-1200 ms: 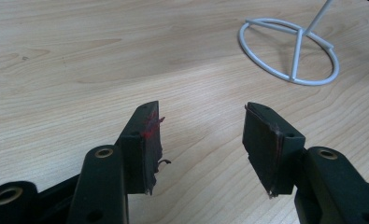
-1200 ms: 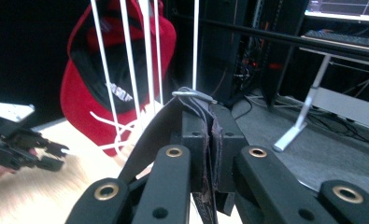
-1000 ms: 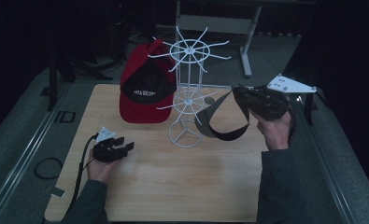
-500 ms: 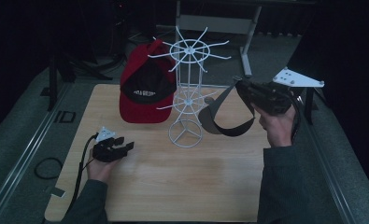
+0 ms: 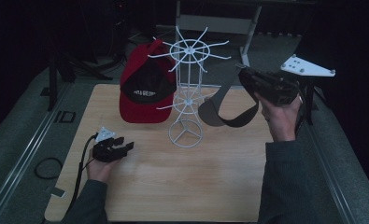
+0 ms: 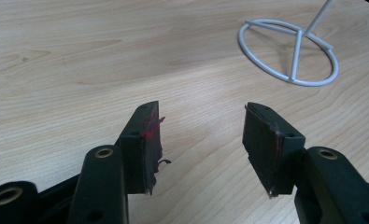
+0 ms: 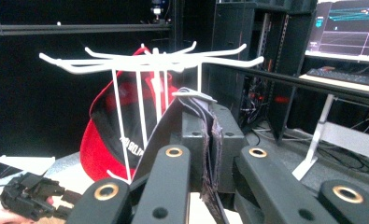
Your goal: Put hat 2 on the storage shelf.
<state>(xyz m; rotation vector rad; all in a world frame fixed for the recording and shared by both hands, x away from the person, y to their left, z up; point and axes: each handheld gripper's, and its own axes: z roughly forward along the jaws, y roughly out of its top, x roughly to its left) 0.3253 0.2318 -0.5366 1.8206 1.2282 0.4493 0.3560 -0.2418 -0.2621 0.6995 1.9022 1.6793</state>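
The table point(image 5: 140, 186) carries a white wire rack point(image 5: 188, 88) with hooked arms fanning out from its top, and a red cap point(image 5: 142, 88) already hangs off the side of it away from the right hand. The right gripper point(image 5: 245, 77) is up in the air at about the height of the rack's top ring, its jaws clamped together on the strap of a grey visor point(image 5: 222, 112). The visor droops below and ahead of the gripper as a loop, brim lowest and closest to the rack's stem. In the right gripper view the strap point(image 7: 205, 154) runs straight up between the pinched jaws, and the hooks point(image 7: 154, 58) lie directly ahead and slightly higher. So I reckon the coming move is a short carry forward, with the loop lifted over a hook tip on the near side. The right hand is far nearer. The left gripper point(image 5: 121, 148) rests low on the table, jaws apart and empty, with the rack's base ring point(image 6: 288, 51) ahead of it
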